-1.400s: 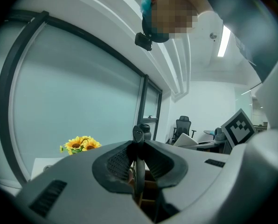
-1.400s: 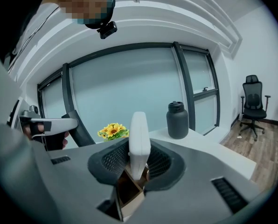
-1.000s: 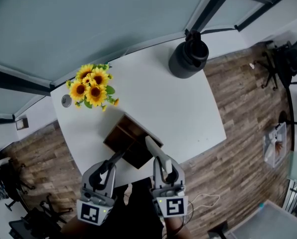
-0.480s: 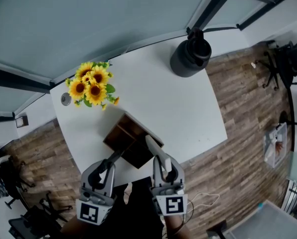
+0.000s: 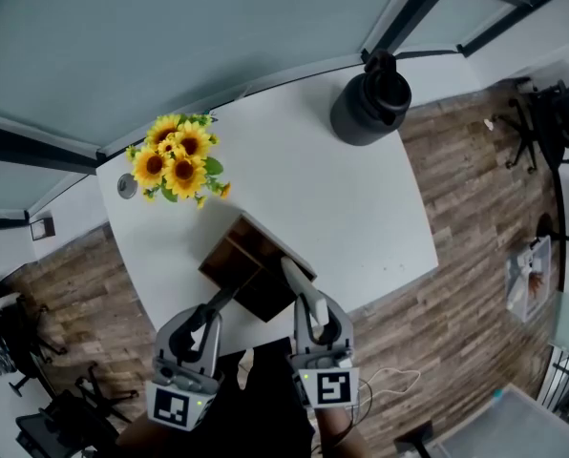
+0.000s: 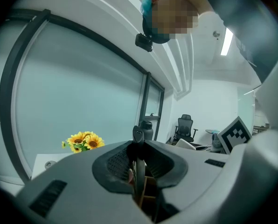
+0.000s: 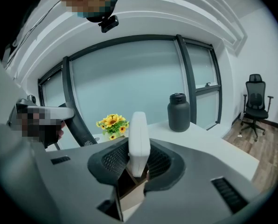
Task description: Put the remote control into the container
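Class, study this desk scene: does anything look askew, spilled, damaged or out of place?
Nothing is spilled or damaged. The wooden container sits diagonal to the table edges, and the white remote control is held in the right gripper, not yet inside.

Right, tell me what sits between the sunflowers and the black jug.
Nothing: in the head view the white table between the sunflowers and the black jug is bare.

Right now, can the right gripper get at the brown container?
Probably yes: the right gripper, holding the remote, is at the near edge of the container, nothing lies between, and the left gripper grips its wall.
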Demonstrator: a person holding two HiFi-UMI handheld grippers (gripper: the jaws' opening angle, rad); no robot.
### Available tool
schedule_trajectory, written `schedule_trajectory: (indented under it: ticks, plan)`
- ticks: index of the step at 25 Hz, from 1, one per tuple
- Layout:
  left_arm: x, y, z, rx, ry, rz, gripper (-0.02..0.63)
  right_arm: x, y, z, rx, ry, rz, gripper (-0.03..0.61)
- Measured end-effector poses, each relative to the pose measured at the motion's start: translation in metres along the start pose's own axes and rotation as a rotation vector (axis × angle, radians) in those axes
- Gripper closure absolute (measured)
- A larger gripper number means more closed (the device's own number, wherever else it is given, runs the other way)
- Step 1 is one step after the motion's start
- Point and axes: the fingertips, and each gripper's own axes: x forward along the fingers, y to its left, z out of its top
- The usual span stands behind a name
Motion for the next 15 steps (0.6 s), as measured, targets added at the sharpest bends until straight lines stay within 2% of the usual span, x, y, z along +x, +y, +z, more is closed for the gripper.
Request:
schedule_trajectory:
  ticks: [15]
  plan:
    - [0.0019,0.0002,-0.0046,-0.006,0.008,-0.003,0.535,0.0070,-0.0021,-0.0113,-0.023,0.035,-0.002,0.486]
